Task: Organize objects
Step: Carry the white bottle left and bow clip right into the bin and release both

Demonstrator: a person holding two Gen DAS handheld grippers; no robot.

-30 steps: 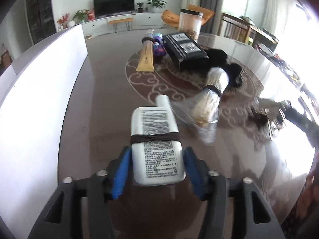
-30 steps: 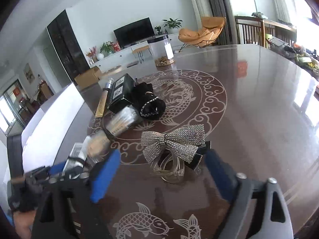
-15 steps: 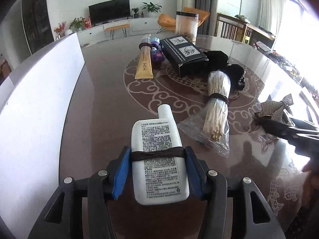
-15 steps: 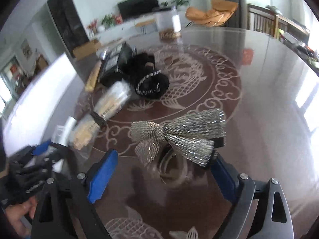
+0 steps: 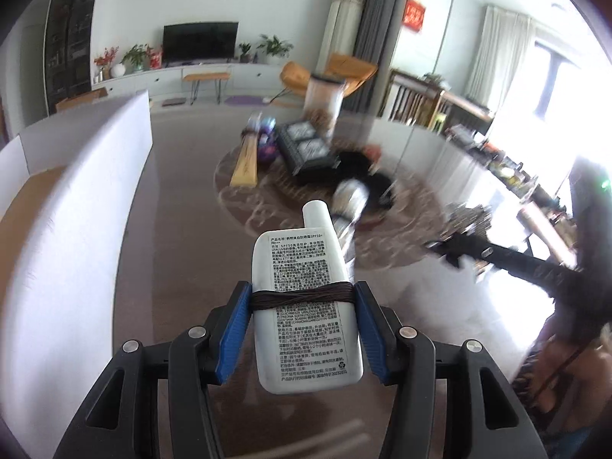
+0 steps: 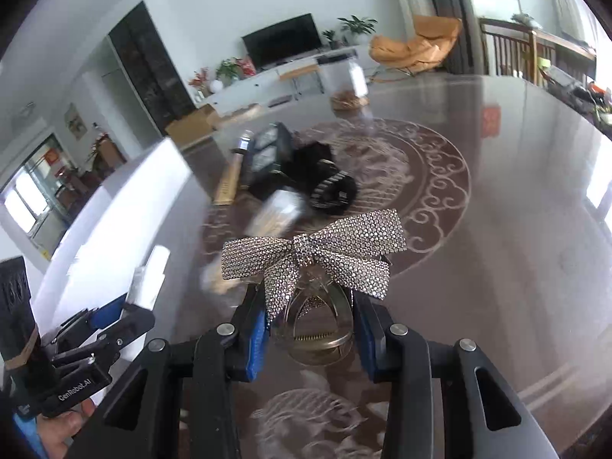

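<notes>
My left gripper (image 5: pixel 302 306) is shut on a white lotion bottle (image 5: pixel 306 306) with black print and a dark hair tie around it, held above the brown table (image 5: pixel 183 229). My right gripper (image 6: pixel 310 321) is shut on a clear hair claw clip with a rhinestone bow (image 6: pixel 313 252), lifted above the table (image 6: pixel 497 267). The left gripper with the bottle also shows in the right wrist view (image 6: pixel 126 306) at lower left.
On the table centre lie a black box (image 5: pixel 306 149), a gold tube (image 5: pixel 244 164), a black scrunchie (image 6: pixel 332 191) and a bagged bundle (image 6: pixel 275 210). A clear jar (image 5: pixel 323 103) stands behind. A white box wall (image 5: pixel 76 229) runs along the left.
My right gripper closed on the bow clip and lifted it. My left gripper raised the bottle off the table and tilted up. Both views are blurred by motion.
</notes>
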